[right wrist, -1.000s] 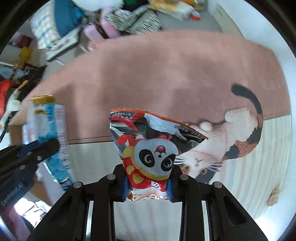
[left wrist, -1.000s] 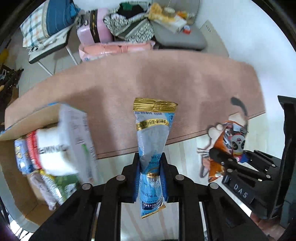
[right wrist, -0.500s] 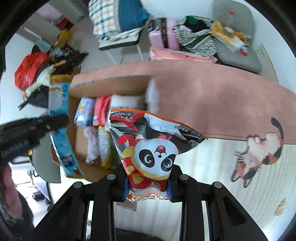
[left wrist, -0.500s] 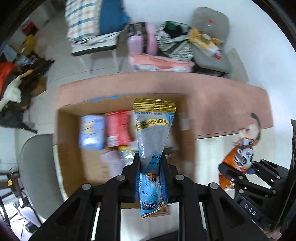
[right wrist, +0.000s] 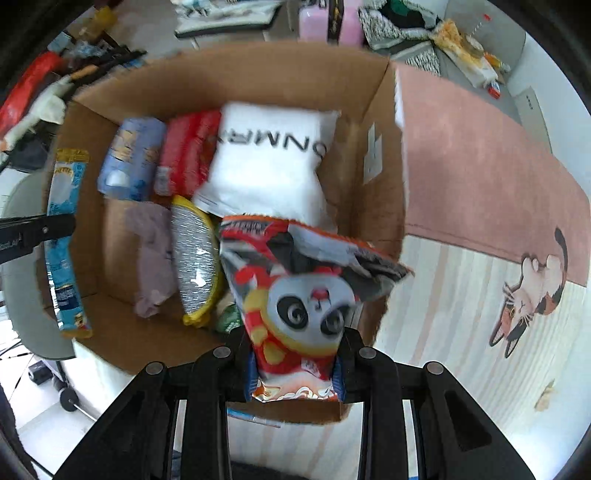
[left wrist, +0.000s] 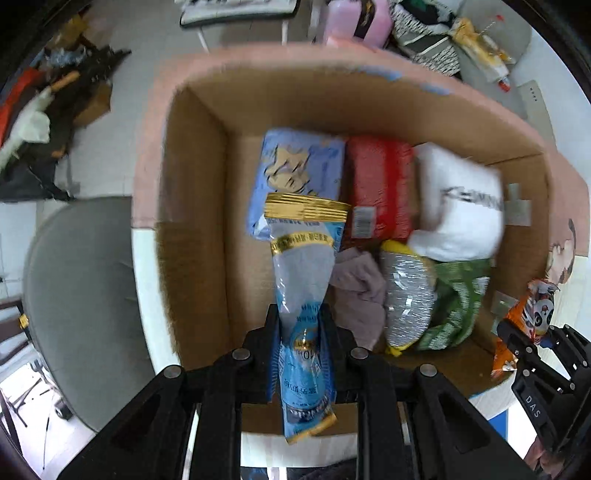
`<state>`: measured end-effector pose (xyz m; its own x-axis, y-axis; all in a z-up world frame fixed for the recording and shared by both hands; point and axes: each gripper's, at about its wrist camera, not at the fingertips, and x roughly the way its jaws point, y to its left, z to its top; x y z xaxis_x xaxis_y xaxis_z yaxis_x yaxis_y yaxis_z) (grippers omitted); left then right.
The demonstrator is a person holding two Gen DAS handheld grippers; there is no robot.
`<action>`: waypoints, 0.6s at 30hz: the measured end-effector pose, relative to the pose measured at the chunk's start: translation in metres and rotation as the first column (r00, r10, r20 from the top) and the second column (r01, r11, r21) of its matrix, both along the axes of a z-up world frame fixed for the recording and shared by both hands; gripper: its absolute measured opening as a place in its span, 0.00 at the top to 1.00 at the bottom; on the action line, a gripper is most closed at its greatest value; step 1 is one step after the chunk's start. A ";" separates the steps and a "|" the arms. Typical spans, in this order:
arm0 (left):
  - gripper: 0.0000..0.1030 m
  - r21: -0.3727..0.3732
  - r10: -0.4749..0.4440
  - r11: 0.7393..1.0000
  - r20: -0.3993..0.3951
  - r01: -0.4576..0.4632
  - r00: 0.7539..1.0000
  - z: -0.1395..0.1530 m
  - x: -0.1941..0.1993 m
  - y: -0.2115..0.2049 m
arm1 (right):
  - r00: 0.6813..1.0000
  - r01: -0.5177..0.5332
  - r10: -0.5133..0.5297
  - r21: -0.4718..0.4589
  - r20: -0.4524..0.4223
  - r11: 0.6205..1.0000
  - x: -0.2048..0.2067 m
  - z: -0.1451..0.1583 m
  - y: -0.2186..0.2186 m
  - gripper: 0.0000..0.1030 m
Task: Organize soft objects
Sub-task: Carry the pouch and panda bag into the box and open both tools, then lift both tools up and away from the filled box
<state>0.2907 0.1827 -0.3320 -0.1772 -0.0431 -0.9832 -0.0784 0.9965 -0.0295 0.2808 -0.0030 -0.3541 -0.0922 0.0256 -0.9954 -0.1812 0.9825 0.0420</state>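
Observation:
My left gripper is shut on a blue and gold pouch and holds it over the left part of an open cardboard box. My right gripper is shut on a red panda snack bag over the box's right near corner. The box holds a blue pack, a red pack, a white pillow pack, a mauve cloth, a silver bag and a green bag. The right gripper with its panda bag also shows in the left wrist view.
A pink rug with a cat picture lies right of the box. A grey chair seat stands left of the box. Chairs, a pink case and piled clothes crowd the far side.
Both grippers have swung left and closer over the box, each still holding its bag. The box now fills both views and the rug has slid off to the right.

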 end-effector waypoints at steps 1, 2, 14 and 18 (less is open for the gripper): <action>0.80 -0.008 -0.007 1.000 -0.030 0.006 1.000 -0.010 0.000 0.001 | 1.000 0.011 -0.011 -0.005 -0.019 1.000 0.002 -0.008 0.001 0.68; 0.80 -0.006 -0.007 1.000 -0.056 0.006 0.998 -0.018 0.000 0.002 | 1.000 0.012 -0.012 -0.016 -0.024 1.000 0.003 -0.013 0.003 0.62; 0.51 -0.027 0.013 1.000 -0.029 -0.014 0.999 -0.020 -0.014 0.003 | 0.999 0.038 -0.037 -0.042 0.013 0.998 0.009 -0.001 0.009 0.19; 0.43 -0.025 0.026 0.999 0.032 -0.025 0.999 -0.001 -0.026 -0.001 | 0.998 0.053 -0.053 -0.032 0.022 0.998 0.009 0.004 0.004 0.12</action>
<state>0.2650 0.1813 -0.3334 -0.1435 -0.0717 -0.9870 -0.1021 0.9931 -0.0573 0.2899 0.0006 -0.3498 -0.0709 -0.0028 -0.9975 -0.1293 0.9916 0.0064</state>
